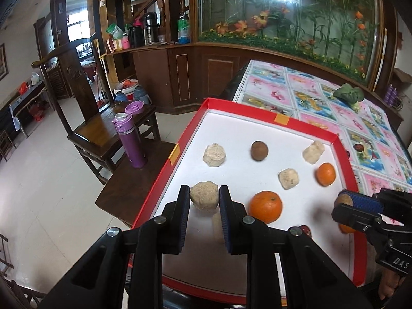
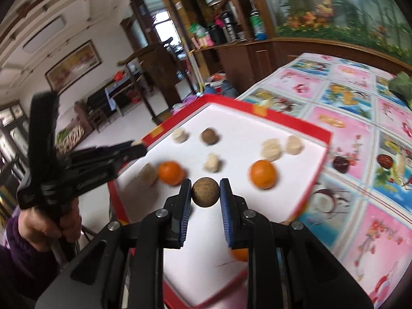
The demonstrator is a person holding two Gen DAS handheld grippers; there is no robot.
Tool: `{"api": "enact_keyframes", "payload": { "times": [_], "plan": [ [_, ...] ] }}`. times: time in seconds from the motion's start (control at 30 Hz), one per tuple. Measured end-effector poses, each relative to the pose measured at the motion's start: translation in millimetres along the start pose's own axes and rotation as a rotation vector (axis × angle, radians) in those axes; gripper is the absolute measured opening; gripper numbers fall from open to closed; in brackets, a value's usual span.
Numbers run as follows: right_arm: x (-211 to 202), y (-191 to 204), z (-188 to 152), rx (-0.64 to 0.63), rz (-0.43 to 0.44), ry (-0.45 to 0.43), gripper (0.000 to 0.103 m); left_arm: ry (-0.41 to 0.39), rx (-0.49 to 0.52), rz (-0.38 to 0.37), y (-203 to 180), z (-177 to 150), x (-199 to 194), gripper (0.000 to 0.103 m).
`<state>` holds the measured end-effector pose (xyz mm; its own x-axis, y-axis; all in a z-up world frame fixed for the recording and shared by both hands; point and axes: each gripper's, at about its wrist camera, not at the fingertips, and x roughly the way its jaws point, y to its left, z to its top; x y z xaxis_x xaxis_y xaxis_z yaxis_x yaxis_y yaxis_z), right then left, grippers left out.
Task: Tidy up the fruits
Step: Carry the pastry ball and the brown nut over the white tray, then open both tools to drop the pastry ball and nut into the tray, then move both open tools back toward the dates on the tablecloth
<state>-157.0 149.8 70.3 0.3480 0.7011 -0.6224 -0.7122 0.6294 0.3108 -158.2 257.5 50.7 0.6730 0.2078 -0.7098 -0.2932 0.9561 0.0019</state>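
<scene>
While both claws hang over a red-rimmed white tray (image 1: 206, 105) on the counter (image 1: 316, 103) with flowered cloth, left claw (image 1: 204, 202) clenched on a beige lump (image 1: 204, 198), right claw (image 2: 205, 193) clenched on a brown ball (image 2: 205, 191), oranges (image 1: 265, 206) in the tray, wooden chair (image 1: 103, 134) with purple bottle (image 1: 130, 141) beside, pale tiled floor (image 1: 46, 180).

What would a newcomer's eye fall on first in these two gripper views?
Most striking is the red-rimmed white tray at the table's near edge, dotted with bright oranges and pale beige lumps. The left hand-held gripper is clamped on a beige lump, and the right hand-held gripper on a brown ball. To the tray's right lies a flowery pink tablecloth.
</scene>
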Motion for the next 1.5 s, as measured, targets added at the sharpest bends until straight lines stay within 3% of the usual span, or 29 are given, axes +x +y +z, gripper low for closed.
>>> {"api": "enact_keyframes", "payload": {
  "times": [0.3, 0.73, 0.87, 0.97, 1.0, 1.17, 1.23, 1.33, 1.5],
  "plan": [
    [33.7, -2.8, 11.9, -0.003, -0.085, 0.104, 0.024, 0.035, 0.007, -0.005, 1.3, 4.9, 13.3, 0.022],
    [58.7, -7.8, 16.5, 0.025, -0.129, 0.218, 0.025, 0.104, 0.015, 0.011, 2.7, 7.8, 32.1, 0.024],
    [60.3, -4.8, 17.2, 0.011, -0.143, 0.230, 0.025, 0.112, -0.006, 0.015, 6.9, 9.8, 32.3, 0.054],
    [59.9, -3.7, 18.0, 0.008, -0.130, 0.246, 0.035, 0.104, -0.008, 0.029, 4.9, 9.5, 28.2, 0.056],
    [57.1, -4.3, 18.4, 0.012, -0.120, 0.241, 0.041, 0.096, -0.008, 0.023, 3.0, 10.3, 25.4, 0.056],
    [18.1, -14.4, 26.2, 0.027, -0.051, 0.113, 0.043, 0.023, 0.013, -0.002, -13.8, 18.0, 4.8, 0.059],
    [-6.1, -28.4, 27.7, 0.037, -0.061, 0.040, 0.052, 0.000, 0.037, -0.046, -27.7, 20.7, -2.9, 0.061],
    [-35.5, -60.3, 25.6, 0.083, -0.118, -0.034, 0.056, -0.023, 0.098, -0.108, -54.2, 21.0, -12.4, 0.062],
    [-63.9, -128.3, 8.8, 0.182, -0.280, -0.055, 0.057, -0.022, 0.197, -0.217, -99.5, 19.5, -19.8, 0.063]
  ]
}}
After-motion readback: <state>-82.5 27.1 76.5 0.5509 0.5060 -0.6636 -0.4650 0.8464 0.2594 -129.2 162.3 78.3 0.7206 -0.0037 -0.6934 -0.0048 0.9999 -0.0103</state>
